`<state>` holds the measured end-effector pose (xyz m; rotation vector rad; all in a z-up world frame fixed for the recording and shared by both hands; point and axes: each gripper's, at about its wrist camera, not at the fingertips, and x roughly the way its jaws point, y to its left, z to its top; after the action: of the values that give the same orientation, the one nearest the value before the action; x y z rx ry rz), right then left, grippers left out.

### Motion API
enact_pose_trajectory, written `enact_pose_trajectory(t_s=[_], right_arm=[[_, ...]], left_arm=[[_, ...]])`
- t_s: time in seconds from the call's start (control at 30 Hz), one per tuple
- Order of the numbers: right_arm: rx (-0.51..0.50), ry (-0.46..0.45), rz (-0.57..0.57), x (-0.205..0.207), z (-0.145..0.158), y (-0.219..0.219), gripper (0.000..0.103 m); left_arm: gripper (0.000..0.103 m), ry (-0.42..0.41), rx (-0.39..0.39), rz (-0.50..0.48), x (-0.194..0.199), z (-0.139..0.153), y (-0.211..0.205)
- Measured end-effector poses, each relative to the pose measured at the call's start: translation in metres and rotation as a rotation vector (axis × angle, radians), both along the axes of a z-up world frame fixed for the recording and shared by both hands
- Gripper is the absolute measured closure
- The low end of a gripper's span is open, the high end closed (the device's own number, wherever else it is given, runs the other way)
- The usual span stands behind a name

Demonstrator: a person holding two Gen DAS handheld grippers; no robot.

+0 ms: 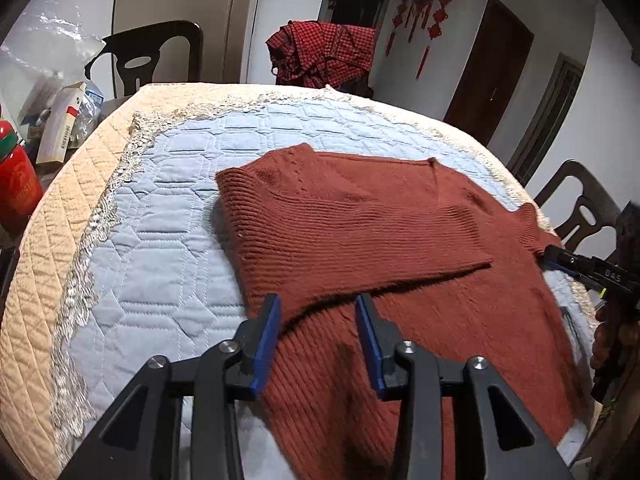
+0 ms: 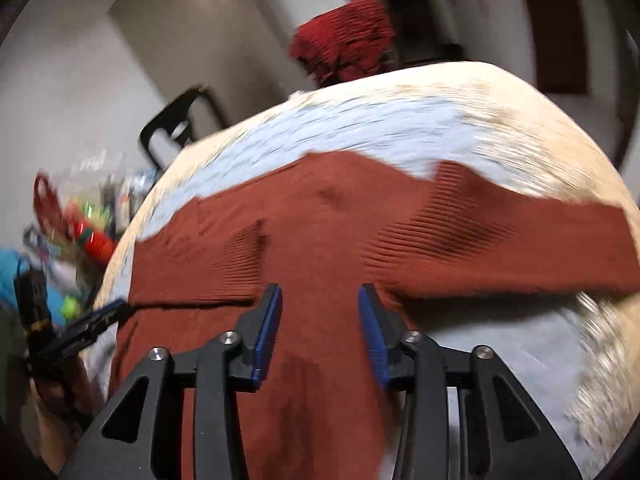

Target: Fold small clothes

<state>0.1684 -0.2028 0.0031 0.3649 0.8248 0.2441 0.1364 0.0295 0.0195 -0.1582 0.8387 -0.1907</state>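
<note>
Here, both my left hand-held gripper (image 1: 316,304) and right hand-held gripper (image 2: 320,294) hang parted and unloaded over the soft, limp rust-red ribbed knit sweater (image 1: 380,232), best pinched at its hem or unfolded sleeve.

Rust-brown ribbed sweater (image 1: 360,232) on pale-blue quilted mat (image 1: 168,240) with cream border; red-black checked cloth (image 1: 320,54).

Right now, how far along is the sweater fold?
Done: one sleeve lies folded across the rust sweater. In hand: nothing; the left gripper and right gripper hover open. Left: the other sleeve, spread sideways on the quilt, then the body.
</note>
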Motion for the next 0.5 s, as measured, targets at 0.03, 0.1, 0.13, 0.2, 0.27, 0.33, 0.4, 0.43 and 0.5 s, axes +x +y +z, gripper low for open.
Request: enact_pose_trajectory(t_s=[0.03,0.1,0.13,0.2,0.27,0.33,0.4,0.43,0.5], right_arm=[[0.018,0.005,-0.029,-0.004,-0.001,-0.01,0.062],[0.049,0.016,-0.096,-0.014,-0.006,-0.031,0.062],[0.055,0.022,-0.118,-0.016,-0.009,-0.038,0.062],[0.072,0.038,-0.156,-0.019,-0.013,-0.051,0.062],[0.103,0.055,-0.188,-0.02,-0.019,-0.062,0.062],[0.128,0.053,-0.204,-0.019,-0.021,-0.069,0.062],[0.153,0.046,-0.216,-0.016,-0.021,-0.075,0.062],[0.168,0.044,-0.231,-0.013,-0.021,-0.079,0.062],[0.188,0.037,-0.253,-0.013,-0.021,-0.086,0.061]], left_arm=[[0.059,0.002,-0.012,-0.008,-0.003,0.001,-0.002],[0.058,0.014,-0.025,-0.025,-0.006,0.0,-0.008],[0.058,0.017,-0.026,-0.031,-0.007,0.0,-0.011],[0.058,0.02,-0.023,-0.05,-0.011,-0.002,-0.016],[0.057,0.023,-0.021,-0.059,-0.012,-0.003,-0.02],[0.057,0.029,-0.02,-0.061,-0.013,-0.004,-0.023],[0.057,0.036,-0.016,-0.057,-0.013,-0.006,-0.024],[0.057,0.04,-0.015,-0.055,-0.013,-0.008,-0.024],[0.057,0.048,-0.014,-0.049,-0.014,-0.01,-0.024]])
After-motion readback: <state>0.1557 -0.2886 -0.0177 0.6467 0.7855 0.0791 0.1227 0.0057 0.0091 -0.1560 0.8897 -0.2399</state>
